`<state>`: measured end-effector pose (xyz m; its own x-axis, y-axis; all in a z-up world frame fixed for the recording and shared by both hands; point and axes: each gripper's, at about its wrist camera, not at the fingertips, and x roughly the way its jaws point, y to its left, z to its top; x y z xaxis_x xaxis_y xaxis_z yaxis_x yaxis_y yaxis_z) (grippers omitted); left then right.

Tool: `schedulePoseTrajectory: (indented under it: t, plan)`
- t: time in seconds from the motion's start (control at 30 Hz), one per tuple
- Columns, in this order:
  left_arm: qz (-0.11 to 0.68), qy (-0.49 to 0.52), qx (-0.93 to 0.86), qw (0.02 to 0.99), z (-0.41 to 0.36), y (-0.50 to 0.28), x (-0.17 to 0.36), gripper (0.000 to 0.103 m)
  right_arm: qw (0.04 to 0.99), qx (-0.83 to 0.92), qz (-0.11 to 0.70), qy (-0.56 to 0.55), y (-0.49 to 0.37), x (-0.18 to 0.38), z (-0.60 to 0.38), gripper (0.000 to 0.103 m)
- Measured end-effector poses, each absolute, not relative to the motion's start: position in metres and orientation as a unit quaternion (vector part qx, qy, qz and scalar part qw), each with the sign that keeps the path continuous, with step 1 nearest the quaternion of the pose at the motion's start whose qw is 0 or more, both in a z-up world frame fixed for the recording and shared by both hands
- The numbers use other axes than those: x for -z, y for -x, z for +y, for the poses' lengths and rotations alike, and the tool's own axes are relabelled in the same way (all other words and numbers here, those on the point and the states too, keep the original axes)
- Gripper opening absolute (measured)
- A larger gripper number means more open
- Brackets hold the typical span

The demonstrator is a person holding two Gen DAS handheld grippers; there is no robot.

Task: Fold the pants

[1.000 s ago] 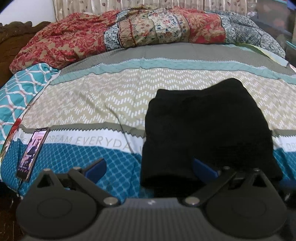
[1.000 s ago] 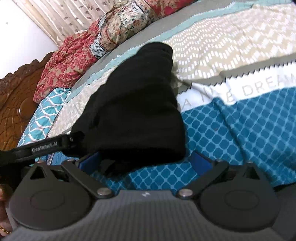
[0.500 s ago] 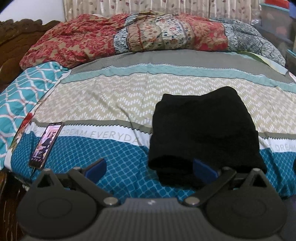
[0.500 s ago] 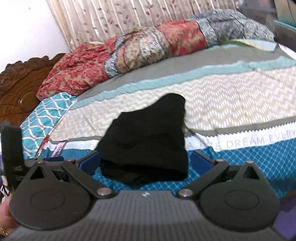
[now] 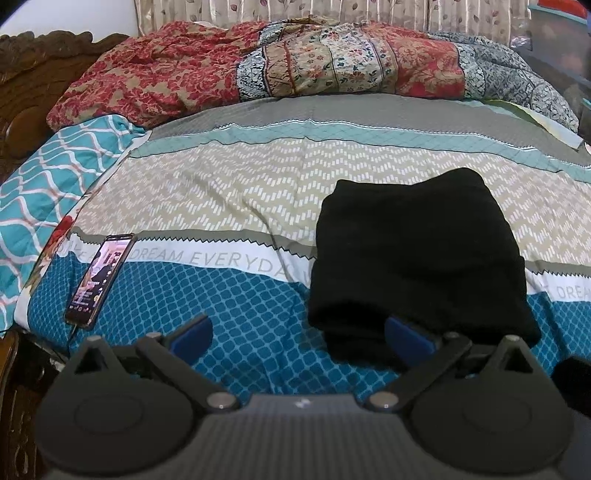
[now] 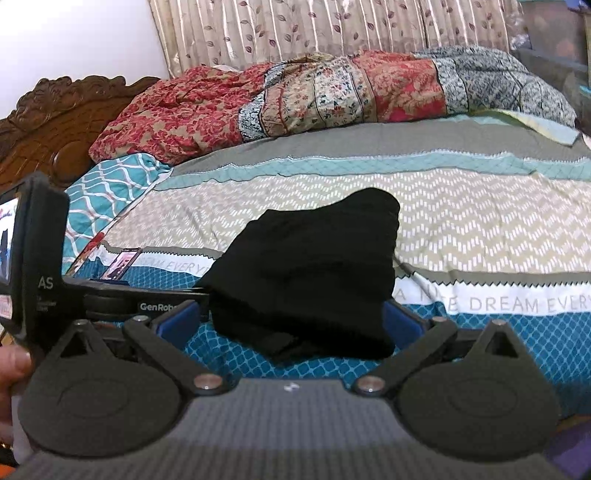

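The black pants [image 5: 417, 254] lie folded into a compact block on the patterned bedspread [image 5: 229, 192], near the bed's front edge. They also show in the right wrist view [image 6: 314, 273]. My left gripper [image 5: 299, 332] is open and empty, held back from the bed, with the pants' front left corner ahead of its right finger. My right gripper [image 6: 291, 321] is open and empty, just short of the pants' near edge. The left gripper's body [image 6: 110, 295] shows at the left of the right wrist view.
A lit phone [image 5: 99, 280] with a cable lies on the bedspread's front left. A bunched red and floral quilt [image 5: 295, 66] lies along the far side. A carved wooden headboard [image 6: 62, 118] stands at the left. Curtains [image 6: 332, 29] hang behind.
Both grippers have pulled back and away from the folded pants, which now look smaller and farther off. The right wrist view has levelled out. The pants have not moved.
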<state>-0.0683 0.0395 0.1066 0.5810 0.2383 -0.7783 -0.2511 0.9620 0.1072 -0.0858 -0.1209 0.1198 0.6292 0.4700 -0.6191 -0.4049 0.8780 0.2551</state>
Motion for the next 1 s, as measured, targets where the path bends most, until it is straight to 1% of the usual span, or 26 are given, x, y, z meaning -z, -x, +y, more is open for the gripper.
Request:
schedulePoseTrajectory:
  t: [0.5, 1.0]
  plan:
    - [0.490, -0.008, -0.117, 0.864, 0.033, 0.077, -0.081, 0.103, 0.880, -0.234, 0.406, -0.077, 0.079, -0.103, -0.126, 0.103]
    - [0.501, -0.042, -0.075, 0.861, 0.006, 0.069, -0.074, 0.103, 0.885, -0.194, 0.411, -0.100, 0.078, -0.102, -0.154, 0.103]
